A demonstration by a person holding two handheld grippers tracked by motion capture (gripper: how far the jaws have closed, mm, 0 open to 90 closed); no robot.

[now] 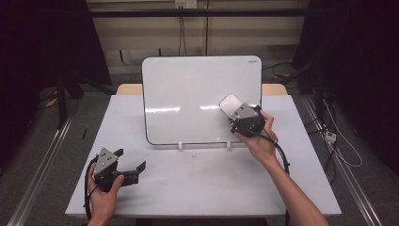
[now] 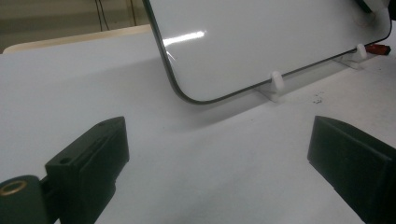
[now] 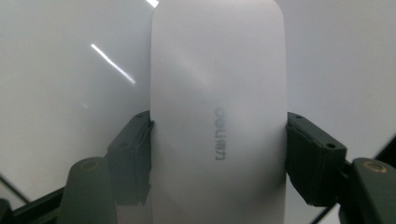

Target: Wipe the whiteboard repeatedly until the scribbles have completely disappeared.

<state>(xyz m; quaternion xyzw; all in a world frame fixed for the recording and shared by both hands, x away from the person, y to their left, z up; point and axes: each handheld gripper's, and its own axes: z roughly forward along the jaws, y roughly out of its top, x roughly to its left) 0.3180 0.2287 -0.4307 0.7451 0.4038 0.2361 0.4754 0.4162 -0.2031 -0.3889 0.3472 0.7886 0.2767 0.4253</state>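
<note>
A: What stands on the counter (image 1: pixel 197 183), and does it hold anything?

B: A whiteboard (image 1: pixel 188 99) stands tilted back at the far middle of the counter, propped on two small white feet (image 2: pixel 276 80). There is no container; the board's face is blank apart from light glare.

A: Where is the eraser relative to the right claw?

B: The white eraser (image 3: pixel 218 112) sits between the jaws of the right claw (image 1: pixel 237 114), which are clamped on its two long sides. In the high view its free end (image 1: pixel 230 103) lies against the board's right part, near the lower edge.

A: And the left claw?

B: The left claw (image 1: pixel 129 162) is at the near left of the counter, jaws wide apart and holding nothing, pointed toward the board's near-left corner and well apart from it.
</note>
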